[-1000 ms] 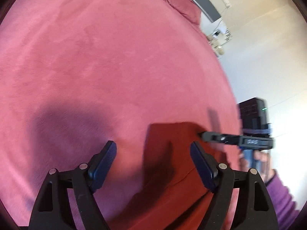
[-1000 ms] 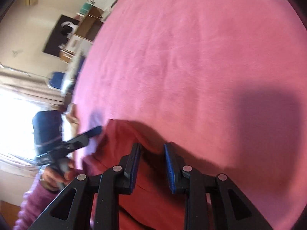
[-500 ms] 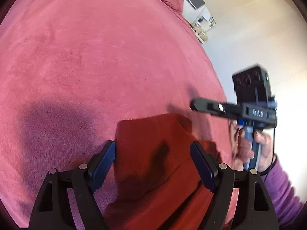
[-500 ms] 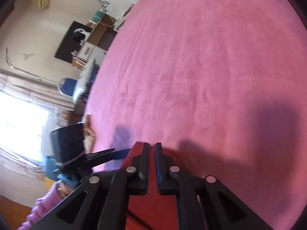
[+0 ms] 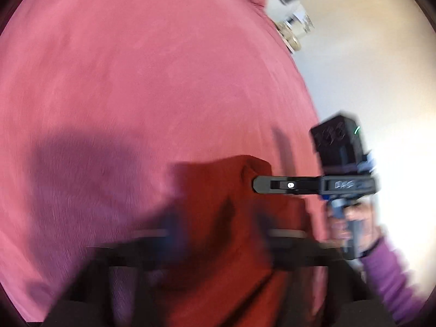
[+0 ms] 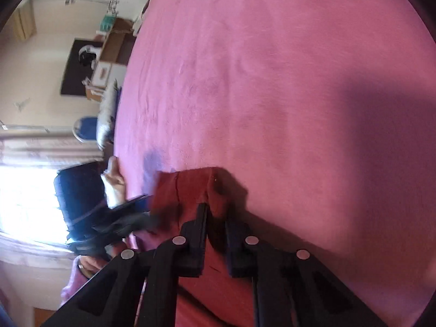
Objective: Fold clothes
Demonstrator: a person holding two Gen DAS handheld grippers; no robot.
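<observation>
Two grippers: both were at the near edge of a red garment (image 5: 218,212) on a bed.
Bed: a pink bedspread (image 5: 130,81) covered it and filled most of both views.
Garment: it lay at the near edge of the bedspread, its far edge raised in a small fold.
Left gripper (image 6: 141,212): its jaws had just been closing, with red cloth between them; its own camera showed them only as a dark smear, and from the right wrist its tip sat at the left edge of the cloth, nearly closed.
Right gripper (image 6: 215,218): its jaws had just been closing and stood narrow, pinching a raised ridge of the red cloth; from the left wrist its tip (image 5: 261,184) met the fold at the garment's right corner.
Person: a hand (image 5: 354,218) in a purple sleeve (image 5: 392,278) held the right gripper's handle.
Room: pale walls, a bright window with curtains (image 6: 32,185) and shelves stood beyond the bed.
</observation>
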